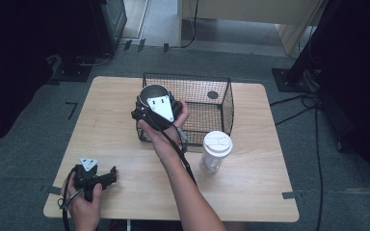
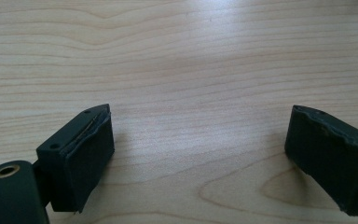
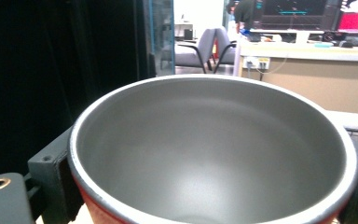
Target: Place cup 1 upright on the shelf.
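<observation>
1. Nearest the camera in the right gripper view, a round cup (image 3: 214,154) with a grey, matt inside, a pale rim and a red outer wall is seen clamped between the two black jaws of the right gripper (image 3: 212,186); one jaw is pressed to the wall at either side, just under the rim.
2. In the high view the same cup (image 1: 153,91) is held up by the right gripper (image 1: 158,108) at the near left corner of a black wire basket (image 1: 221,103), above the wooden table (image 1: 125,168).
3. The cup is judged stiff and fairly light, since it is empty. Its smooth curved wall is likely to slip if the squeeze is eased, so a hold across the full width, as now, is suited best.
4. The rim should be kept level, and a knock against the basket's wire is to be avoided.
5. The left gripper (image 2: 196,158) is rested low over bare wood, its jaws spread wide with nothing between them; in the high view it (image 1: 96,179) lies at the near left of the table.
6. Beyond the jaws' reach, to the right of the held cup, a clear tumbler with a white lid (image 1: 216,151) stands upright beside the basket.
</observation>
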Available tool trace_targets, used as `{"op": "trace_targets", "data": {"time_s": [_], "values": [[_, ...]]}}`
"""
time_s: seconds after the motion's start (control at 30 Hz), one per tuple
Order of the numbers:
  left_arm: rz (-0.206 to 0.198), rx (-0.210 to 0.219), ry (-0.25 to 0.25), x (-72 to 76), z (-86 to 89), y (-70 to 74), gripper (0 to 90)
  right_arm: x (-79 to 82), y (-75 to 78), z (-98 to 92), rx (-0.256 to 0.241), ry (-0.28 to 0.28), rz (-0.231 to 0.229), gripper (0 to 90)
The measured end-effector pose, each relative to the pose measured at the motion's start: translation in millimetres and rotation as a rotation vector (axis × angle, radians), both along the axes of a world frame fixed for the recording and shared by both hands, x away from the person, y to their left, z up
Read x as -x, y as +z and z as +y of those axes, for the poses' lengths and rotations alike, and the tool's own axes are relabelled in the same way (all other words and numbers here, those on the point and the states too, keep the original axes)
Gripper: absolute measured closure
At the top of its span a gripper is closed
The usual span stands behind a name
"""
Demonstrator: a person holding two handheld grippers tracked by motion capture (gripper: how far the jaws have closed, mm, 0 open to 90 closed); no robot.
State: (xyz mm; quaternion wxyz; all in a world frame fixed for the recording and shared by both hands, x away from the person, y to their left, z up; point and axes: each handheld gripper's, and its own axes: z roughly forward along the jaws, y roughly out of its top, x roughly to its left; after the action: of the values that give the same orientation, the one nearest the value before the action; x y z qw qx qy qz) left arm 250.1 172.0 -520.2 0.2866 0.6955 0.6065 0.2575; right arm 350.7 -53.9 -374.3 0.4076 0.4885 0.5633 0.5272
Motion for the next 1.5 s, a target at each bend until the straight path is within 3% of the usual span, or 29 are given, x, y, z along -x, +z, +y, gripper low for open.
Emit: {"op": "trace_targets", "data": {"time_s": [0.3, 0.53, 0.83, 0.9, 0.93, 1.03, 1.2, 1.5], "values": [[0.0, 0.0, 0.0, 0.0, 0.0, 0.0, 8.7, -30.7, -9.7, -7.3, -0.061, -0.073, 0.054, 6.6], [0.0, 0.001, 0.0, 0.0, 0.0, 0.0, 8.7, -51.9, -24.7, -13.7, -0.056, -0.087, 0.093, 6.5], [0.001, 0.0, -0.001, 0.0, 0.0, 0.1, 8.7, -66.8, -40.2, -9.6, 0.001, -0.092, 0.141, 6.3], [0.001, 0.0, 0.0, 0.0, 0.0, 0.0, 8.7, -72.0, -44.1, -10.5, -0.03, -0.07, 0.187, 6.3], [0.001, 0.0, -0.001, 0.0, 0.0, 0.0, 8.7, -72.0, -44.1, -10.5, -0.03, -0.07, 0.187, 6.3], [0.001, 0.0, -0.001, 0.0, 0.0, 0.0, 8.7, -75.2, -47.2, -8.6, -0.005, -0.064, 0.205, 6.2], [0.001, 0.0, -0.001, 0.0, 0.0, 0.0, 8.7, -80.6, -50.5, -7.4, 0.039, -0.073, 0.275, 6.0], [0.001, 0.0, -0.001, 0.0, 0.0, 0.0, 8.7, -84.7, -56.8, -7.0, 0.06, -0.055, 0.36, 5.8]]}}
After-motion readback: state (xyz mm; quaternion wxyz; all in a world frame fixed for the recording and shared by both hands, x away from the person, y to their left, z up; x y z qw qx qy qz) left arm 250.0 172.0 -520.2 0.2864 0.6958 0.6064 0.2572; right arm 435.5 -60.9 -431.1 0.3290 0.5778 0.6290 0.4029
